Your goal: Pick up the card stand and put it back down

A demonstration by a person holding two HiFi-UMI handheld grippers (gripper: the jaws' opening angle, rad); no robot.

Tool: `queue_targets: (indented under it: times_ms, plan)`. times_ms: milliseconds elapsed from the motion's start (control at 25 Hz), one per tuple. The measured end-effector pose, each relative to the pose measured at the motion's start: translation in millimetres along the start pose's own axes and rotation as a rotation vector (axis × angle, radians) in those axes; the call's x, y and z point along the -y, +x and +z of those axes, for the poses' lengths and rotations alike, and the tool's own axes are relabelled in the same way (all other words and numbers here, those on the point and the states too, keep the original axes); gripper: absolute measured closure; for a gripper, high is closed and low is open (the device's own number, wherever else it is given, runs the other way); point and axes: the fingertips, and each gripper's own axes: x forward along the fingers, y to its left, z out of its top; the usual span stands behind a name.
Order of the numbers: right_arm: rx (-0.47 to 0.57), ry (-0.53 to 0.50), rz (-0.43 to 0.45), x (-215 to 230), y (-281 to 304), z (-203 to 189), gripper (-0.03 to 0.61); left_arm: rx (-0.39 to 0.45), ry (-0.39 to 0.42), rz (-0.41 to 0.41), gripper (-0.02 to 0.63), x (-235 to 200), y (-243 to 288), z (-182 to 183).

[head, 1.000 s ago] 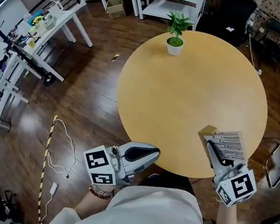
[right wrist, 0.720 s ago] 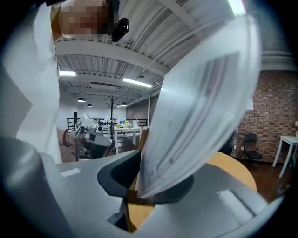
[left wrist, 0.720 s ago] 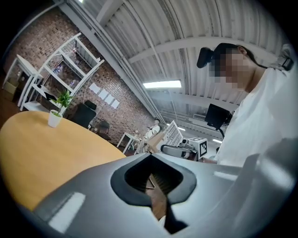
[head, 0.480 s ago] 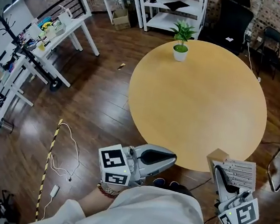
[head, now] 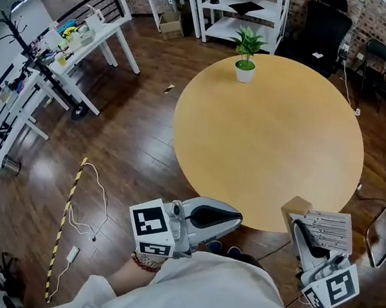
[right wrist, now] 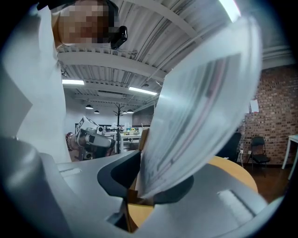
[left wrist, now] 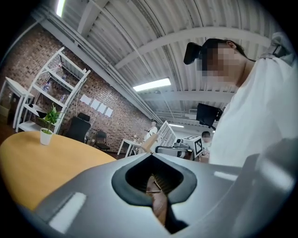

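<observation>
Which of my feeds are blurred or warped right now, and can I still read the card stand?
Head view: sharp, evenly lit; the card stand shows crisp printed lines, only the room's edges bow. Right gripper view: the stand is so near the lens that it smears soft and pale; black fisheye corners. Left gripper view: background sharp, a ceiling light glares mildly, corners dark.

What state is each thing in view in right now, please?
Card stand, held up at the near edge of the table.
Right gripper, shut on the card stand.
Left gripper, shut, empty.
Potted plant, upright near the table's far edge.
</observation>
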Motion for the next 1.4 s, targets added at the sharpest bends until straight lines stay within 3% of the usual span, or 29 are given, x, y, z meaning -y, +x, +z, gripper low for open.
queue_targets:
  times_ms: [520,760,1120,1400]
  plan:
    - [0.027,0.075,0.025,10,-4,-7,0.486,0.079,-0.044,0.068,0.623,-13,13,11]
    - [0.038,0.085,0.021,6,-1,-7,0.486,0.028,-0.036,0.038,0.623,-5,19,2]
    - [0.03,0.113,0.029,4,0,-12,0.488,0.029,-0.048,0.034,0.623,-4,22,8]
    - [0.022,0.141,-0.001,4,36,-11,0.488,0.021,-0.068,0.028,0.623,-24,-8,9]
